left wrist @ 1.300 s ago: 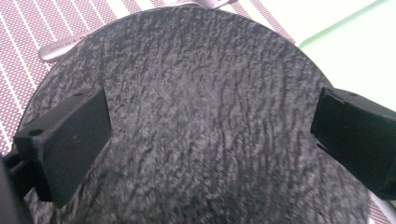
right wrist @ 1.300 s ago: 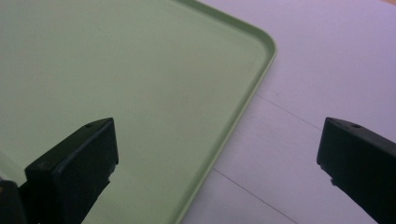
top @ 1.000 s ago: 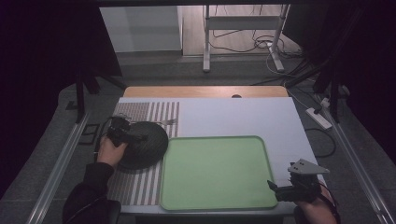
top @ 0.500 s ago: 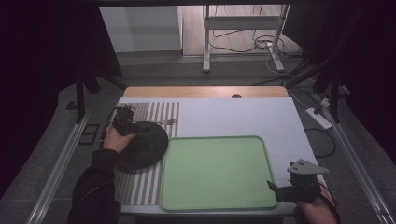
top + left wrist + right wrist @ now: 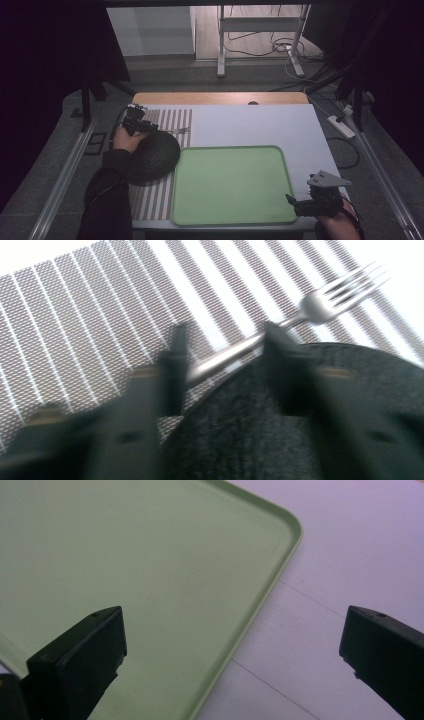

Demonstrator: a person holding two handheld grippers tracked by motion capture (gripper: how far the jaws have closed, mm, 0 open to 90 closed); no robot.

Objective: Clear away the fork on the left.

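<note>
Fork (image 5: 280, 324): a silver fork lying on the striped placemat at the far left of the table, just beyond the far edge of the dark plate; tines point away from the left gripper, to the right in the high view.
Fork handle: runs back between the two black jaws of the left gripper; in the left gripper view it passes close by the left jaw, and its near end is hidden by the jaws and the plate rim.
Left gripper (image 5: 222, 357): low over the fork at the far-left part of the placemat. Its jaws have just been closing, with the fork handle between them; they now stand fairly close together. The blurred picture does not let me tell whether the pads press on the handle.
Left hand (image 5: 126, 141): on the gripper body, forearm in a dark sleeve coming in from the near left across the plate's left edge.
Plate (image 5: 155, 155): dark and round, resting on the placemat, just left of the tray.
Placemat (image 5: 172, 120): grey and white stripes, under the plate and the fork, along the table's left side.
Tray (image 5: 230, 185): light green, rounded corners, in the near middle of the white table (image 5: 260, 125).
Right gripper (image 5: 232, 645): at the near right; fingers wide apart with nothing between them, the tray's corner edge below the gap.
</note>
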